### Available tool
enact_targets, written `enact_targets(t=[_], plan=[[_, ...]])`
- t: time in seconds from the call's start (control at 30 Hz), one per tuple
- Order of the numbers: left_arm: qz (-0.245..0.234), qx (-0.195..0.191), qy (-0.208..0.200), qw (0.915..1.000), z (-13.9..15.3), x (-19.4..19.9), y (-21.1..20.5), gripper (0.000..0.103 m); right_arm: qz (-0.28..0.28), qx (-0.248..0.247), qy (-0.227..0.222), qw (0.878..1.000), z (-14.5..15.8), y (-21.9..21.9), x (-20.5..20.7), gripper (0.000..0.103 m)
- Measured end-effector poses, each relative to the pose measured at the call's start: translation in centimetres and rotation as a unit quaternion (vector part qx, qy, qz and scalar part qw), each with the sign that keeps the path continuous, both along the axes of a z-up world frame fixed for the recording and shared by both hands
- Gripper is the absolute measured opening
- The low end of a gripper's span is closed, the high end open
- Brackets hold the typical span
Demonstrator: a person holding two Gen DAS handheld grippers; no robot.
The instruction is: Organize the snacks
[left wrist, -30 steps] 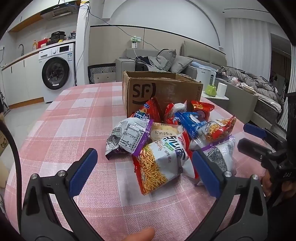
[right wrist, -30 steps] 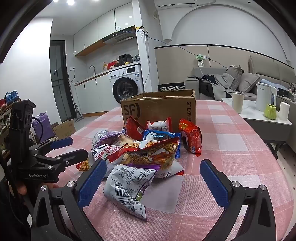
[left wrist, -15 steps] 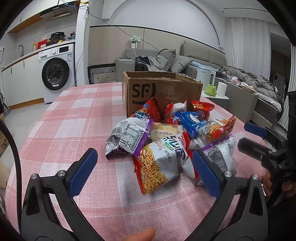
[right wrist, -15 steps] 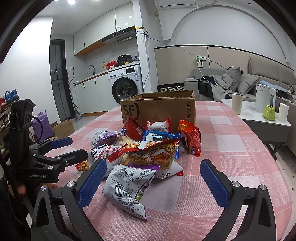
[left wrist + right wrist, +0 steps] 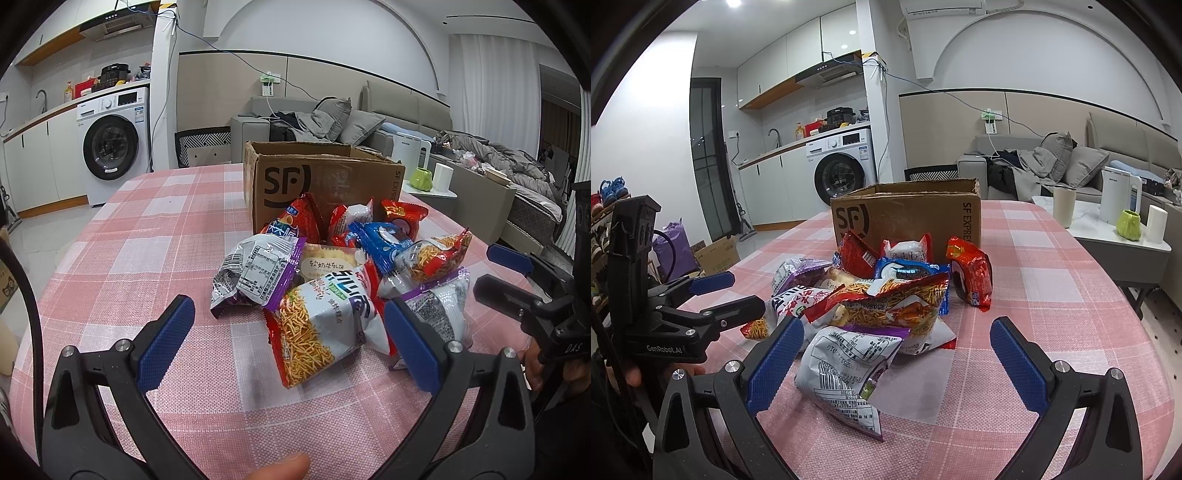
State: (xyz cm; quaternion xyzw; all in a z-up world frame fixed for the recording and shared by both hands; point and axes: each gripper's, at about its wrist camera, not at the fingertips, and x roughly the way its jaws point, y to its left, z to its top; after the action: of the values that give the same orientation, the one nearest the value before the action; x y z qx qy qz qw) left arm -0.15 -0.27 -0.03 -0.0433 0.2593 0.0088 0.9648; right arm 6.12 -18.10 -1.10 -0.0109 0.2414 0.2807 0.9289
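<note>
A heap of several snack bags lies on the pink checked tablecloth [image 5: 147,236] in front of an open brown SF cardboard box [image 5: 317,181] [image 5: 908,218]. Nearest my left gripper [image 5: 288,343] is a white and red noodle-snack bag [image 5: 325,325]; a silver and purple bag [image 5: 258,273] lies left of it. My left gripper is open, its fingers either side of the noodle bag's near end, holding nothing. My right gripper [image 5: 897,358] is open above a silver and purple bag [image 5: 849,365], with a red noodle bag [image 5: 894,302] and a red packet [image 5: 971,273] beyond.
Each gripper shows in the other's view: the right one [image 5: 524,291] at the table's right edge, the left one [image 5: 701,306] at the left edge. A side table with a kettle [image 5: 1119,199] and cups stands to the right. A washing machine [image 5: 110,144] and sofa lie beyond.
Almost nothing has changed; both grippers stay open over the near side of the pile, and the right view has drifted very slightly.
</note>
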Motion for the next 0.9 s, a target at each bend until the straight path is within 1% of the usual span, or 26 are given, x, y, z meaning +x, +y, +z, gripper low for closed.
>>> enact_targets(t=[0.67,0.9], plan=[[0.0,0.001,0.0,1.0,0.02,0.01,-0.02,0.102,-0.001,-0.001,-0.002,1.0,-0.02,0.13,-0.05,0.103],[0.002,-0.006,0.005,1.0,0.1,0.11,0.33,0.102,0.004,-0.005,-0.001,1.0,0.02,0.36,-0.08,0.103]])
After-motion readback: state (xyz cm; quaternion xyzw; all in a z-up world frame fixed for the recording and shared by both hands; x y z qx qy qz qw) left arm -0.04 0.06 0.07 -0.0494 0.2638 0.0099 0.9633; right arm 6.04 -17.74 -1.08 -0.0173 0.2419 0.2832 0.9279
